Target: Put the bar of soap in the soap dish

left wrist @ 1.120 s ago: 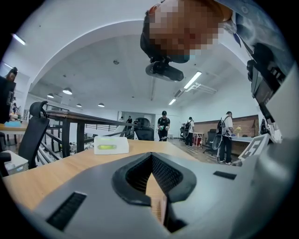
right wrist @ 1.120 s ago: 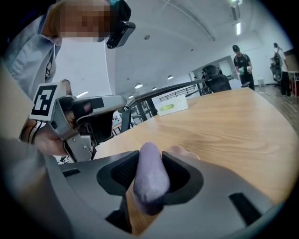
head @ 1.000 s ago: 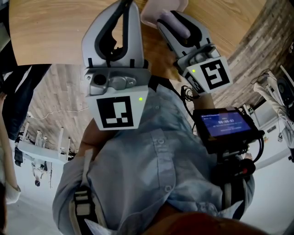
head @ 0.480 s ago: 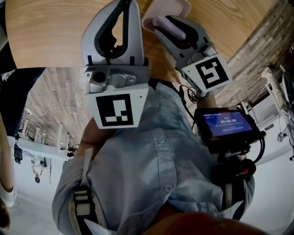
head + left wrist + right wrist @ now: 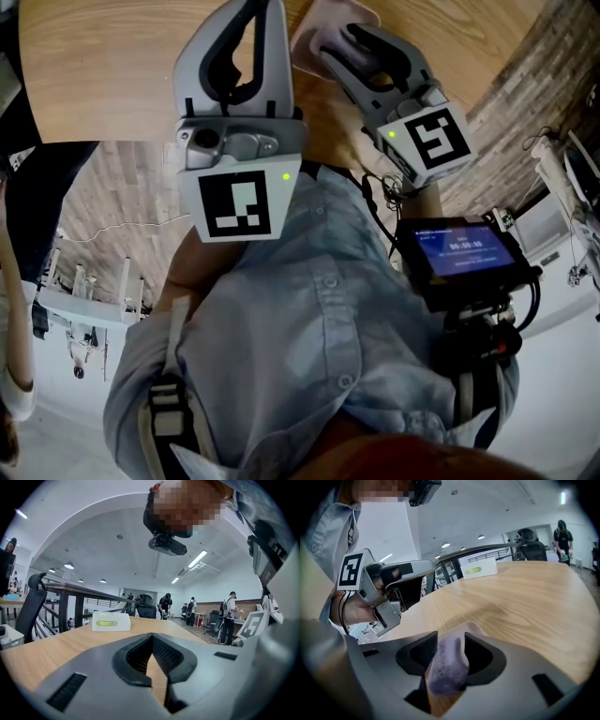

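Step in hand: release over the dish.

- Right hand-held gripper (image 5: 451,641) points down at the near edge of the table (image 5: 112,66). Its jaws are opening, with the purple soap (image 5: 447,665) standing on end between the pads. It looks slack rather than pinched, though I can't rule out contact on one side.
- The pale pink dish (image 5: 471,629) lies directly under and just beyond the jaw tips. The head view shows its rim poking out past the gripper. Whether the soap's lower end already rests in the dish is hidden by the jaws.
- Left hand-held gripper (image 5: 152,641) is held level just beside the right one, with its jaws together at the tips and nothing in them. It plays no part in this step.

Next move, as I judge it: let the jaws clear the bar fully, then lift straight back along the gripper's own line so the pads don't drag the soap over the rim. The bar is on end and may topple, so it is worth checking that it settles flat inside the dish.

Surface and room:

- Light wood-grain table, mostly bare. A white box with a green strip (image 5: 111,621) sits well away, toward the far side.
- Open office with a white ceiling and strip lights, a dark railing, office chairs, and several people standing in the background.
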`<state>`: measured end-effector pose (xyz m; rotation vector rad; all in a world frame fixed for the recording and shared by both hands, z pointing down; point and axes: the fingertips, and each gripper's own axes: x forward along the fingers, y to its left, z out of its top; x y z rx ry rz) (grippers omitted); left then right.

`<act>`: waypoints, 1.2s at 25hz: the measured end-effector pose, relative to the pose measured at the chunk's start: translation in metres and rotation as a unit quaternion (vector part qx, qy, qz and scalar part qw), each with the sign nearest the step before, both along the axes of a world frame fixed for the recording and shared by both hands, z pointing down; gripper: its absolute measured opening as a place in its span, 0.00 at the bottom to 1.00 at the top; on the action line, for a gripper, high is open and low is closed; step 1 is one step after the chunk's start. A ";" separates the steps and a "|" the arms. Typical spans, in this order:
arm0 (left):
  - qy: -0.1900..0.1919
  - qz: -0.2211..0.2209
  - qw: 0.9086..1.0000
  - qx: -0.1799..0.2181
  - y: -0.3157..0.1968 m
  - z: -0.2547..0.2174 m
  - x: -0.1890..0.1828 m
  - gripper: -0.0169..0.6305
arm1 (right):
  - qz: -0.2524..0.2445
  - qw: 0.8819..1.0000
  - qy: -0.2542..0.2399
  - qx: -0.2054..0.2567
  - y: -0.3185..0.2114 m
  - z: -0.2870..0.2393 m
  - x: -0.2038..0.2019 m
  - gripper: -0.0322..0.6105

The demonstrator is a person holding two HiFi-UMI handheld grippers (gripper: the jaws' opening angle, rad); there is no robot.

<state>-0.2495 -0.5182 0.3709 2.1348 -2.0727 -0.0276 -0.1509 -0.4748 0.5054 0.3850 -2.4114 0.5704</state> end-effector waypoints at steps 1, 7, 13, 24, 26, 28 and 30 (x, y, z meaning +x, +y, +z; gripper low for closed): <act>0.001 0.000 1.000 0.000 -0.001 0.001 -0.002 0.04 | 0.001 1.000 -0.002 0.000 -0.002 0.001 -0.001 0.34; 0.005 0.001 1.000 0.020 -0.011 0.003 -0.016 0.04 | 0.018 0.999 -0.031 0.007 -0.017 -0.006 -0.009 0.34; 0.007 -0.002 1.000 0.027 -0.028 0.023 -0.037 0.04 | 0.052 0.998 -0.039 0.018 -0.032 -0.009 0.000 0.34; 0.005 0.008 1.000 0.028 -0.034 0.028 -0.037 0.04 | 0.066 0.998 0.007 -0.016 0.010 0.015 0.031 0.08; 0.006 0.012 1.000 0.029 -0.035 0.027 -0.035 0.04 | 0.063 0.998 0.011 -0.024 0.015 0.018 0.034 0.06; 0.007 0.014 0.999 0.028 -0.036 0.026 -0.033 0.04 | 0.059 0.998 0.013 -0.034 0.018 0.021 0.034 0.06; 0.007 0.016 0.999 0.027 -0.035 0.025 -0.033 0.04 | 0.050 0.998 0.023 -0.043 0.022 0.026 0.035 0.06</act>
